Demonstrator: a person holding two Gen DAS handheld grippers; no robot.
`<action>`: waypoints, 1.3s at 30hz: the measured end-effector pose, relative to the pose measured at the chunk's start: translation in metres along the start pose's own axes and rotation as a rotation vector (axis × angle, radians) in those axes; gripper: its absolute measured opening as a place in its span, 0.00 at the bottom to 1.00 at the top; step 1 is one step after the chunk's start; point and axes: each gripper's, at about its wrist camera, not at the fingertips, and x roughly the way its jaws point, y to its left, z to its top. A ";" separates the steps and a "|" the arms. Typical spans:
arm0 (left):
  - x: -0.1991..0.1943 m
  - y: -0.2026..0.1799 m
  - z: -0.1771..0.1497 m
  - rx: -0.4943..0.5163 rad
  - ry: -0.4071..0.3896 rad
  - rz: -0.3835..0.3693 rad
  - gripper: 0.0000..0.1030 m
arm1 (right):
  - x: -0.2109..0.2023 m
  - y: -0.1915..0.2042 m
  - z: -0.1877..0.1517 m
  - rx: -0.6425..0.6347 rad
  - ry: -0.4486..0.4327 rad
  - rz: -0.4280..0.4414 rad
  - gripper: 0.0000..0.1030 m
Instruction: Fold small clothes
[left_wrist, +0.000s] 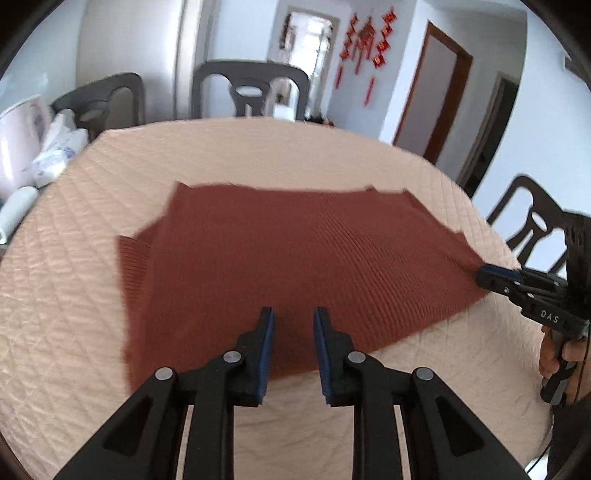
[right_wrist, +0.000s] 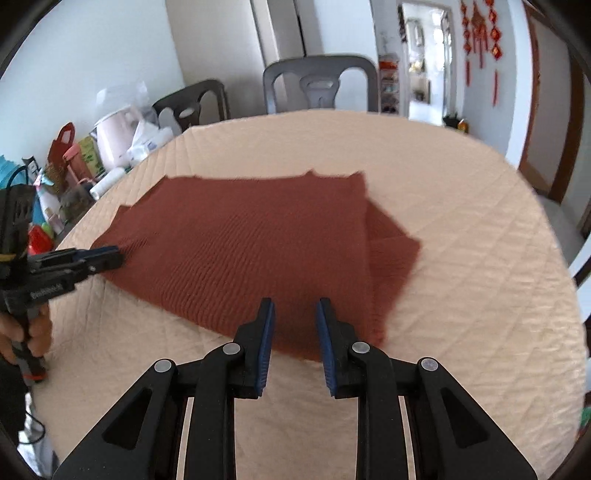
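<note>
A rust-brown ribbed knit garment (left_wrist: 280, 243) lies spread flat on the quilted peach table cover (left_wrist: 74, 302), with a folded part sticking out on each side. My left gripper (left_wrist: 293, 314) hovers over its near left corner, jaws apart, and the cloth shows flat between the blue pads. My right gripper (right_wrist: 295, 304) stands the same way at the near right corner of the garment (right_wrist: 251, 240), jaws apart, nothing pinched. Each gripper also shows in the other's view, its tip at a corner: right gripper (left_wrist: 484, 275), left gripper (right_wrist: 116, 256).
Dark chairs (left_wrist: 251, 88) stand around the far side of the table, another chair (left_wrist: 535, 229) at the right. Clutter of bottles, bags and a pink appliance (right_wrist: 114, 136) sits off the table's left edge. A person's hand (right_wrist: 33, 332) holds the left gripper's handle.
</note>
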 end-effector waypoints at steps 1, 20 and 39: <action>-0.001 0.005 0.000 -0.010 -0.014 0.014 0.23 | -0.002 -0.003 0.000 0.009 -0.007 -0.003 0.23; 0.000 0.052 -0.006 -0.120 0.001 0.045 0.23 | 0.018 -0.014 0.005 0.033 0.028 -0.055 0.17; -0.008 0.074 -0.004 -0.153 -0.014 0.094 0.23 | 0.003 -0.025 0.012 0.081 -0.003 -0.062 0.18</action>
